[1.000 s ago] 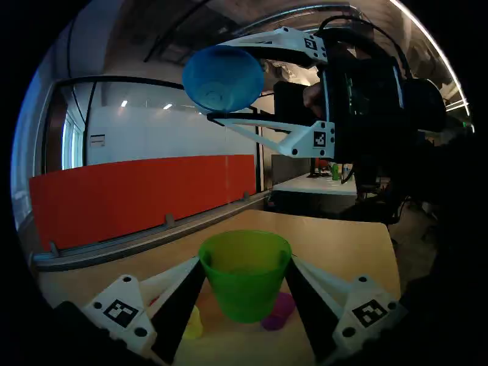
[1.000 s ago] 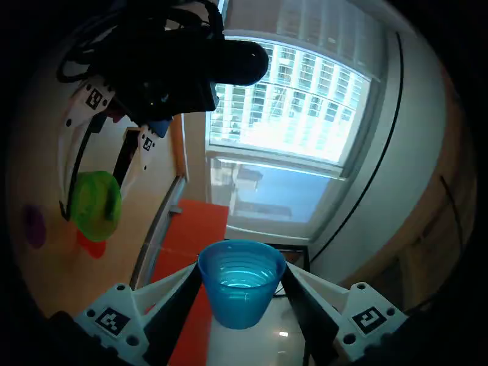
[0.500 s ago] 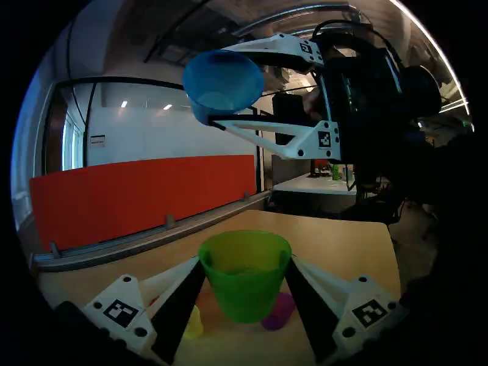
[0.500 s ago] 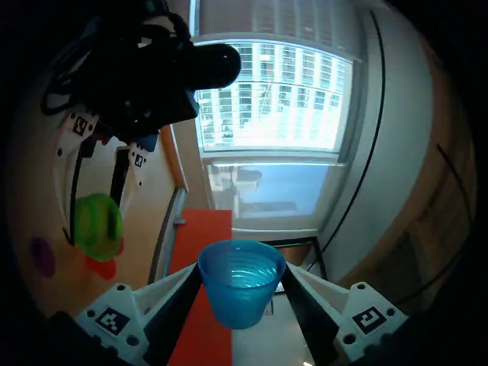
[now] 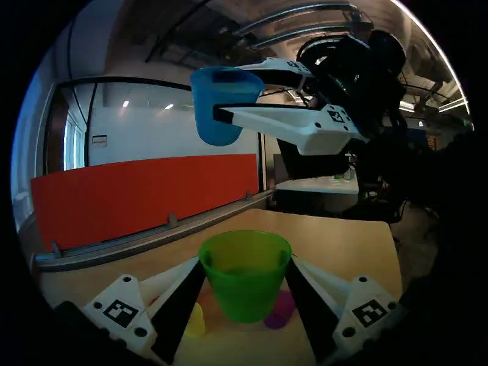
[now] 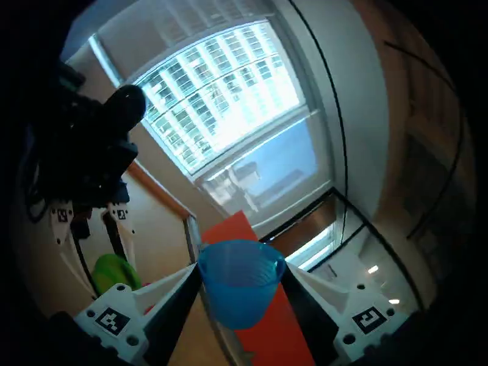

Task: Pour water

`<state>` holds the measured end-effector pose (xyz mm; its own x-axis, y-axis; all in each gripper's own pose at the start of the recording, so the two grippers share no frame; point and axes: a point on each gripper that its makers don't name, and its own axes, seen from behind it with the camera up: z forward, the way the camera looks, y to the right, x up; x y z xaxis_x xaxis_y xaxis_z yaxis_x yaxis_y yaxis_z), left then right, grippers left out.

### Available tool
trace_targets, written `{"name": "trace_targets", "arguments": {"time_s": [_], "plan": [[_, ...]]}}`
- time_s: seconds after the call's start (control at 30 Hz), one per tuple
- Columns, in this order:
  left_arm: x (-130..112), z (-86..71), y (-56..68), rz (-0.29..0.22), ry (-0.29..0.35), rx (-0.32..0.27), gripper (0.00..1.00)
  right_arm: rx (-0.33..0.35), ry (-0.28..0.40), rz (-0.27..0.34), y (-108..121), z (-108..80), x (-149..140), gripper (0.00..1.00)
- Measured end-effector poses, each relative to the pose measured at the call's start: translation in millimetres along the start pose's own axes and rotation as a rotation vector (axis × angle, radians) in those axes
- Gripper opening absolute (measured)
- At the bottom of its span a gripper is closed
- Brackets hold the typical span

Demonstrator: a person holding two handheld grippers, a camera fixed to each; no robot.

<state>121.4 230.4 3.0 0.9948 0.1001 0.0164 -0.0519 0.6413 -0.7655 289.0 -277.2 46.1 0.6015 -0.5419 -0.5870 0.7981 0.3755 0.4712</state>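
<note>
Wooden worktop (image 5: 341,238) spreads beneath the green cup (image 5: 245,280), which the left tongs (image 5: 245,265) clamp from both sides. Above that cup and farther off, the right tongs (image 6: 241,277) clamp the blue cup (image 6: 241,296), near upright. If it were tipped off-centre of the green cup, water would likely splash onto the worktop.

White claw fingers (image 5: 161,278), square black markers (image 5: 120,312)

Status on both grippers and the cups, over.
Left gripper shut on green cup. Right gripper shut on blue cup, held higher, near upright. Purple cup and yellow cup on table below.
</note>
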Motion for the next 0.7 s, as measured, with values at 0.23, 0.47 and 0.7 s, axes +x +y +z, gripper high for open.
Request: {"name": "trace_targets", "arguments": {"time_s": [0.23, 0.47, 0.7], "plan": [[0, -0.7, -1.5, 0.003, -0.002, 0.003, 0.85, 0.040, 0.007, 0.323, -10, -5.0, 10, 0.91], [2, -1.4, -2.0, 0.006, 0.000, 0.007, 0.85, 0.105, 0.006, 0.608, -22, -8.2, 21, 0.91], [2, -3.8, -2.7, 0.010, -0.001, 0.012, 0.85, 0.126, -0.002, 0.723, -26, -12.4, 21, 0.91]]}}
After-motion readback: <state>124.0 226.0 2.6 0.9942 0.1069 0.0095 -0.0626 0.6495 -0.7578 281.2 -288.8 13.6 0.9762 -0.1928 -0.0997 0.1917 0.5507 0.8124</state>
